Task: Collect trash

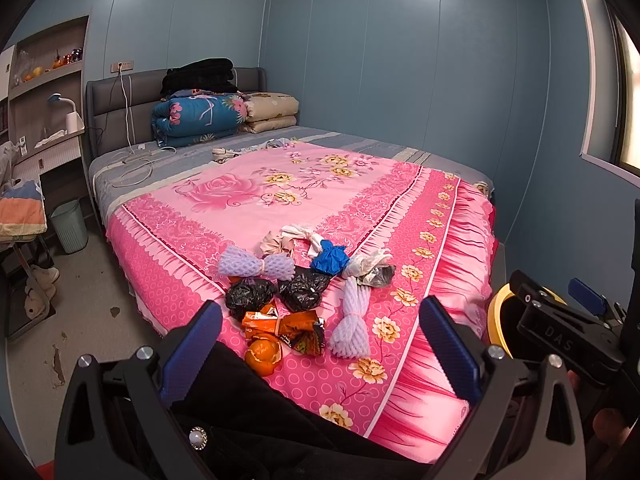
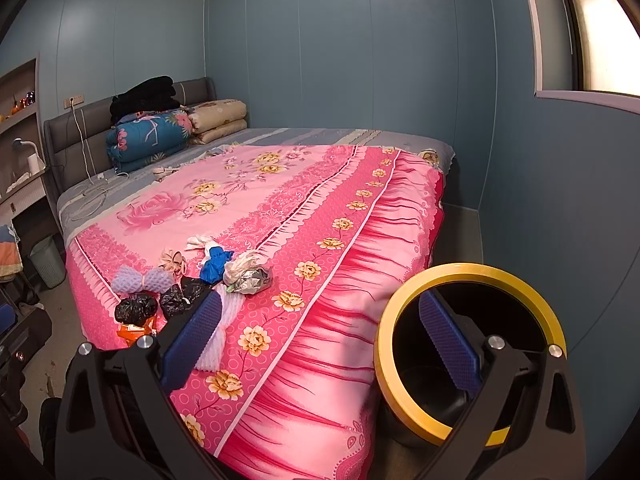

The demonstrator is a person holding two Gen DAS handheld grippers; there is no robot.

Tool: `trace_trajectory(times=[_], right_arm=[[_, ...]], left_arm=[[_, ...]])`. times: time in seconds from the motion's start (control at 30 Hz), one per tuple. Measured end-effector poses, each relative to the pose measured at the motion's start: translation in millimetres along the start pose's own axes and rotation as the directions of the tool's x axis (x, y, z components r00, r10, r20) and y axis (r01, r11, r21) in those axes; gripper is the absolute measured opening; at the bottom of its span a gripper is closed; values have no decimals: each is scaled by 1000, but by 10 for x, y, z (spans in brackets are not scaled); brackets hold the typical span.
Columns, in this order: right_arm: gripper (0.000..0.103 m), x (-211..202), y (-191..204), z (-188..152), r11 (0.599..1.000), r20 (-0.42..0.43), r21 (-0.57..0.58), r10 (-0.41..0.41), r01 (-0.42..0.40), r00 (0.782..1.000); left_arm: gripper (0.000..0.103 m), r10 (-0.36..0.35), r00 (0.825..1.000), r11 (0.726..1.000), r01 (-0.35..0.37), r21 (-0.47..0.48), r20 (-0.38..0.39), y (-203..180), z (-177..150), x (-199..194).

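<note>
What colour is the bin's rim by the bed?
Yellow rim on a black bin, clearest in the right wrist view.

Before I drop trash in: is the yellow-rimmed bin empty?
Looks empty: the bin stands upright beside the bed, its dark inside showing no trash.

Black tongs (image 1: 320,340) with ribbed blue pads (image 1: 448,348), silver screws

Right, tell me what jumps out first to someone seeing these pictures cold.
The bright pink floral bedspread fills both views. A huddle of trash lies on its near end: black bags, purple foam nets, a blue wad and an orange wrapper. Beside the bed, at the right, stands a black bin with a yellow rim, and the open right gripper has one finger inside it.
</note>
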State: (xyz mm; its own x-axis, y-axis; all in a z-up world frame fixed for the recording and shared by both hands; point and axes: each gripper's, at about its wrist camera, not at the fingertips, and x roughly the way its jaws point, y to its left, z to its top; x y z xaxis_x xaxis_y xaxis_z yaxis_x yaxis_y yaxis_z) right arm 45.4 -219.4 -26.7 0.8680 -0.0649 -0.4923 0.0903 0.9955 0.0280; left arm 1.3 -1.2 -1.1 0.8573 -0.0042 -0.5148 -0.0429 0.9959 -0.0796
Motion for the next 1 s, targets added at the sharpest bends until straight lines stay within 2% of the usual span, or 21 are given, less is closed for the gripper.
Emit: trace_trajectory(times=[1.0], right_arm=[[95, 39, -2, -45, 1000, -6, -1, -2, 2, 1000]], left_arm=[[95, -1, 1000, 1000, 1, -2, -3, -2, -14, 9]])
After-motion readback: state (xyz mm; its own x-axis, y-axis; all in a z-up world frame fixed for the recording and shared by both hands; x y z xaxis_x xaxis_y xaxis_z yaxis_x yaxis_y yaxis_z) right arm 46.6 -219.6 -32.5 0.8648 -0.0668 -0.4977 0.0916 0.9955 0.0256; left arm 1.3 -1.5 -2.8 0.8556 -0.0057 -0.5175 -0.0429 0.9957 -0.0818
